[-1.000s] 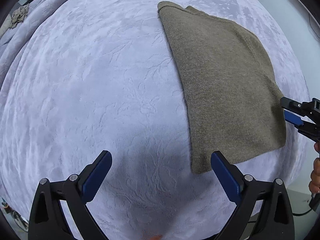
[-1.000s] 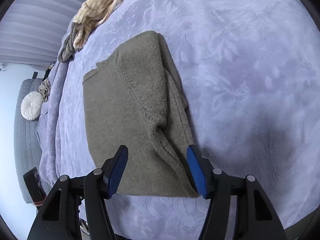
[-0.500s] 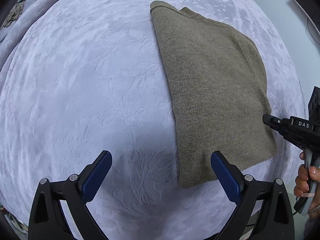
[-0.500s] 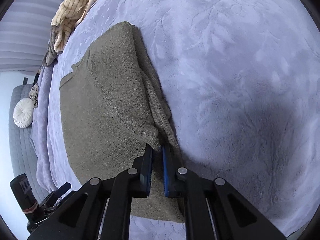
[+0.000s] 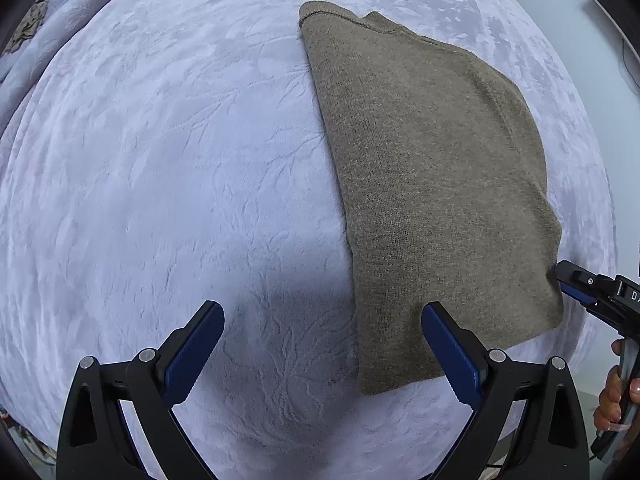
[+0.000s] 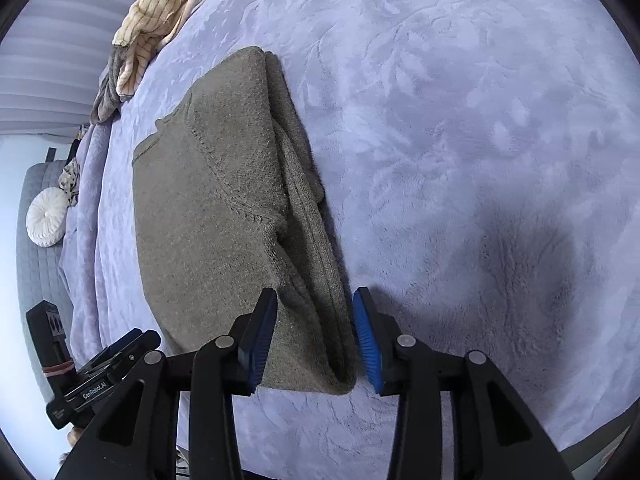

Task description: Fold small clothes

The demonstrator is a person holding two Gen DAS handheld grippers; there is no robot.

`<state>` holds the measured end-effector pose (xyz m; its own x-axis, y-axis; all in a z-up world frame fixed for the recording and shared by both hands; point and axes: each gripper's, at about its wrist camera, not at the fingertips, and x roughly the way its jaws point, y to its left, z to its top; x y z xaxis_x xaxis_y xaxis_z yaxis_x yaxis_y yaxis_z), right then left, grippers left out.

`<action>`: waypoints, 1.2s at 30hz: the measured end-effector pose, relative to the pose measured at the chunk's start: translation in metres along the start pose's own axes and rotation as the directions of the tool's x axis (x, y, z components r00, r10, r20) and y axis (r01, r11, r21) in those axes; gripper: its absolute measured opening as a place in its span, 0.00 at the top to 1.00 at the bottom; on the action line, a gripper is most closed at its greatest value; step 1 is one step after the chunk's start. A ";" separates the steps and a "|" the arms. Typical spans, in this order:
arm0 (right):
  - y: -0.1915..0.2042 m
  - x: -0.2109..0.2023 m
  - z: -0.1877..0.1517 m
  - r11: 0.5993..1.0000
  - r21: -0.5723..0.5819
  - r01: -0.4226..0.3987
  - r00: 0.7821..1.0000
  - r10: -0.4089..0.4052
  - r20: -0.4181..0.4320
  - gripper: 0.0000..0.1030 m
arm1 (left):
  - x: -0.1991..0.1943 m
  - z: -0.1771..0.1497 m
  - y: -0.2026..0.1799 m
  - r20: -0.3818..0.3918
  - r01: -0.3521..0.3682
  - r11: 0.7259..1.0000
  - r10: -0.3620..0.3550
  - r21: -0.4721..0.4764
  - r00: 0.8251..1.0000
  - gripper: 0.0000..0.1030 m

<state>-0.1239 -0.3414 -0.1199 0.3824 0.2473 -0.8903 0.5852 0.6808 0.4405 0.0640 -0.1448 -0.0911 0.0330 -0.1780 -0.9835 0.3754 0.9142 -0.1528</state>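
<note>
An olive-brown knit sweater (image 5: 432,168) lies folded lengthwise on a lavender blanket (image 5: 160,160). My left gripper (image 5: 322,354) is open over the blanket by the sweater's near left corner, its right finger over the hem. My right gripper (image 6: 316,334) is open, its fingers either side of the sweater's (image 6: 212,216) folded right edge near the hem, where a ribbed sleeve lies tucked under. It also shows at the right edge of the left wrist view (image 5: 576,288), against the sweater's side. The left gripper shows low left in the right wrist view (image 6: 132,340).
A striped cream garment (image 6: 160,12) and a grey one lie bunched at the blanket's far edge. A round white cushion (image 6: 46,216) sits on a grey sofa beyond. The blanket's near edge drops off just below both grippers.
My right gripper closed on the sweater's folded right edge half a second ago and has since opened again. The left gripper stayed open and shifted slightly.
</note>
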 end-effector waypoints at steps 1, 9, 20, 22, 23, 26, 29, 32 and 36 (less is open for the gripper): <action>-0.001 -0.001 0.000 1.000 -0.003 0.000 1.000 0.000 0.002 0.57 | 0.002 0.001 0.000 -0.004 -0.001 1.000 0.001 -0.002 1.000 0.04; -0.010 -0.007 0.007 1.000 0.013 -0.021 1.000 0.021 0.007 0.43 | 0.011 0.007 0.001 -0.025 -0.010 1.000 0.010 -0.006 1.000 0.04; 0.008 0.008 0.048 0.991 -0.067 -0.112 0.993 0.109 -0.046 0.34 | 0.014 0.044 0.018 -0.014 0.160 0.979 -0.163 -0.127 0.986 0.04; 0.011 0.011 0.060 0.989 -0.085 -0.121 0.992 0.117 -0.053 0.34 | 0.018 0.053 0.020 -0.016 0.199 0.970 -0.203 -0.143 0.979 0.04; 0.012 0.012 0.065 0.988 -0.093 -0.124 0.991 0.119 -0.058 0.34 | 0.019 0.058 0.018 -0.018 0.214 0.966 -0.219 -0.144 0.976 0.04; 0.013 0.021 0.082 0.985 -0.116 -0.126 0.990 0.117 -0.082 0.34 | 0.027 0.068 0.008 -0.027 0.227 0.967 -0.232 -0.111 0.972 0.04; 0.008 0.033 0.097 0.983 -0.107 -0.150 0.983 0.136 -0.125 0.34 | 0.039 0.080 -0.003 -0.037 0.203 0.976 -0.206 -0.079 0.978 0.04; 0.008 0.046 0.104 0.977 -0.114 -0.179 0.972 0.158 -0.172 0.31 | 0.053 0.088 -0.007 -0.054 0.233 0.967 -0.240 -0.101 0.969 0.04; 0.016 0.059 0.111 0.967 -0.153 -0.204 0.962 0.169 -0.213 0.28 | 0.062 0.096 -0.011 -0.059 0.271 0.955 -0.280 -0.121 0.958 0.04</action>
<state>-0.0129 -0.3920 -0.1523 0.3142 0.5000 -0.8070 0.3787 0.7135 0.5895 0.1504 -0.2010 -0.1410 -0.1284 -0.4047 -0.9054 0.2549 0.8688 -0.4245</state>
